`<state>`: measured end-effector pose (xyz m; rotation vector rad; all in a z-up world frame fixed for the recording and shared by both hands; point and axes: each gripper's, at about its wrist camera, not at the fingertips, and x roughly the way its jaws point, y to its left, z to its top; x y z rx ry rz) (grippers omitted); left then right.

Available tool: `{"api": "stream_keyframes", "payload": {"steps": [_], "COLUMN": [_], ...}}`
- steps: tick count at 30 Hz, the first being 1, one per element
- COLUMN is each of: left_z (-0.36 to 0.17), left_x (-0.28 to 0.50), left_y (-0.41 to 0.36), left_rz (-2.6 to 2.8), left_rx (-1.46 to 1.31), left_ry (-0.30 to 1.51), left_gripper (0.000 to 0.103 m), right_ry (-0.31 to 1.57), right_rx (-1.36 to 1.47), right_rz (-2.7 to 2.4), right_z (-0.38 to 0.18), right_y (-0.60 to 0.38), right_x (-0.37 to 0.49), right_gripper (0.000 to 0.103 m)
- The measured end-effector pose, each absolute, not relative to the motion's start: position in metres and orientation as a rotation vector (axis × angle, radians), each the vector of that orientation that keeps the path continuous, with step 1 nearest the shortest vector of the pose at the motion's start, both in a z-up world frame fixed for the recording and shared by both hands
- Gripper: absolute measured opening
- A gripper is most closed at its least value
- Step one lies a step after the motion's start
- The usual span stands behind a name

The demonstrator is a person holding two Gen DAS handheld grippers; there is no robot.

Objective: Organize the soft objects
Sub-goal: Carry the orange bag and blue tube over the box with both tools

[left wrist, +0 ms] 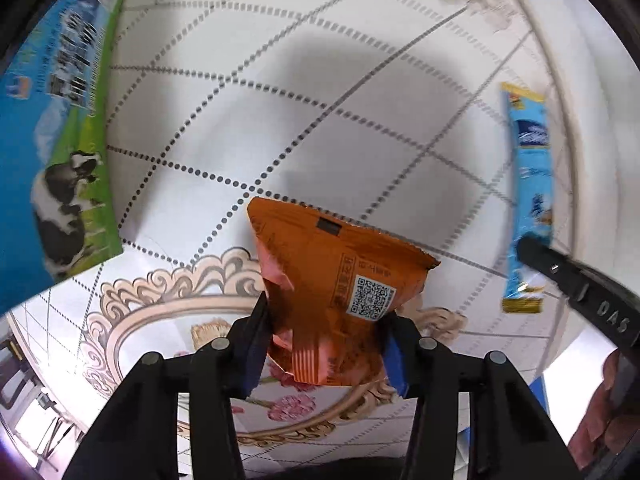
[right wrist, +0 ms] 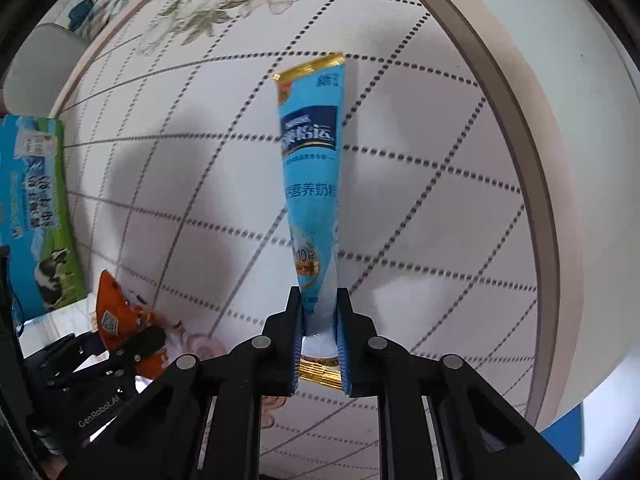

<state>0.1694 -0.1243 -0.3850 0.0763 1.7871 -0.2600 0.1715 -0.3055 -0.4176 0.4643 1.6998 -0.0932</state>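
Note:
My left gripper [left wrist: 326,320] is shut on an orange snack packet [left wrist: 336,280] with a QR code and holds it above the table. The packet also shows at the lower left of the right wrist view [right wrist: 114,312]. My right gripper [right wrist: 319,300] is shut on the lower end of a long light-blue sachet [right wrist: 314,184] with gold ends, which stands up from the fingers. The sachet also shows at the right of the left wrist view [left wrist: 530,196], with a right gripper finger [left wrist: 576,280] across it.
A blue and green milk carton box with a cow picture [left wrist: 60,140] stands at the left, also in the right wrist view [right wrist: 36,216]. The round table [right wrist: 400,200] has a white cloth with a dotted grid; its rim [right wrist: 520,140] curves on the right.

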Motion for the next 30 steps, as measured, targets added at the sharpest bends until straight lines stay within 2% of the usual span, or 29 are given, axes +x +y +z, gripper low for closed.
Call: {"api": "stream_keyframes", "payload": {"steps": [8,12,17,22,30], "left_z": [-0.289,-0.228,-0.189,-0.197,-0.248], "left_x": [0.165,0.19,0.219,0.244,0.281], "left_y": [-0.098,-0.038,0.024,0.096,0.164], "left_rz": [-0.367,-0.36,-0.279,-0.143,-0.056], "left_rx": [-0.047,-0.096,-0.108,-0.15,-0.24], "left_ry": [1.631,1.551,1.501,1.5,1.602], "left_gripper": [0.045,0.045,0.045,0.045,0.045], "right_ry": [1.58,1.509,1.435,1.395,1.422], "right_rx": [0.492,0.487,0.465,0.476,0.508], "right_rz": [0.045,0.132,0.271,0.334,0.23], "right_z": [-0.339,-0.284,-0.241,-0.216,-0.255], "right_y": [-0.274,-0.251,-0.183,-0.105,-0.017], "right_x": [0.16,0.167,0.187,0.207,0.236], "right_gripper": [0.015,0.015,0.015,0.015,0.015]}}
